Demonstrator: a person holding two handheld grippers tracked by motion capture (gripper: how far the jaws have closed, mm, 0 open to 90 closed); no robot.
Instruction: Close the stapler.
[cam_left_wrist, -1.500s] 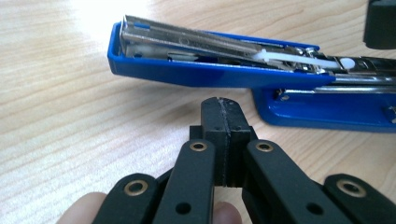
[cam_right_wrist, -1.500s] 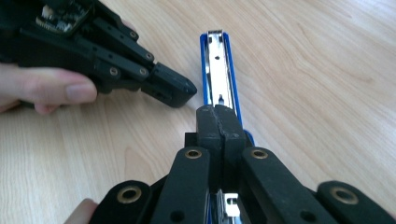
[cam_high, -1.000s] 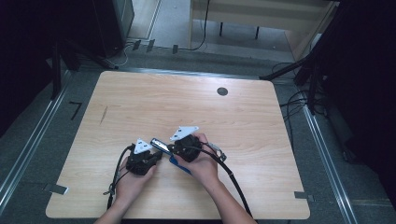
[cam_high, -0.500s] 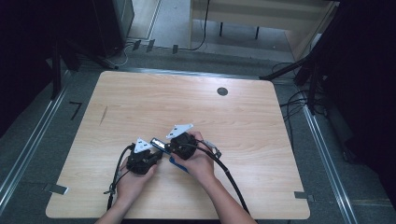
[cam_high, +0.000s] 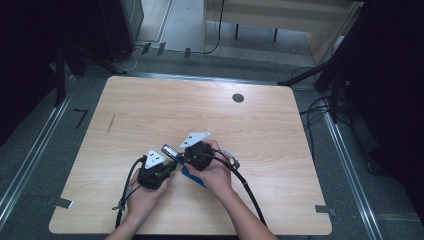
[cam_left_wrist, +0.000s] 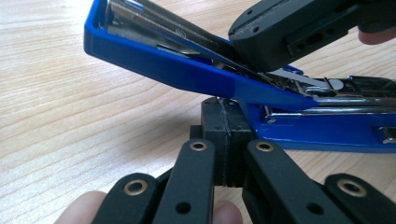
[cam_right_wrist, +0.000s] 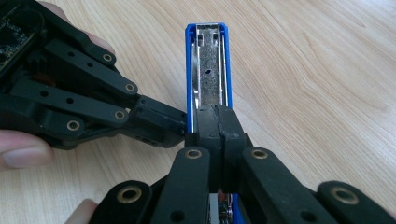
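I see a light wooden table top with rounded corners (cam_high: 150, 110) stretching well beyond and to both sides of the grippers, with a small round dark grommet hole (cam_high: 238, 98) far ahead of them and to the right. Past the far edge stands a pale wooden bench or desk frame (cam_high: 280, 12), and black cables (cam_high: 320, 107) trail over the grey carpeted floor (cam_high: 30, 150) off to the right, with a silver metal floor rail (cam_high: 350, 165) alongside.

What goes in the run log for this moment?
stapler: blue, lid open | left gripper: shut, beneath lid | right gripper: shut, on it
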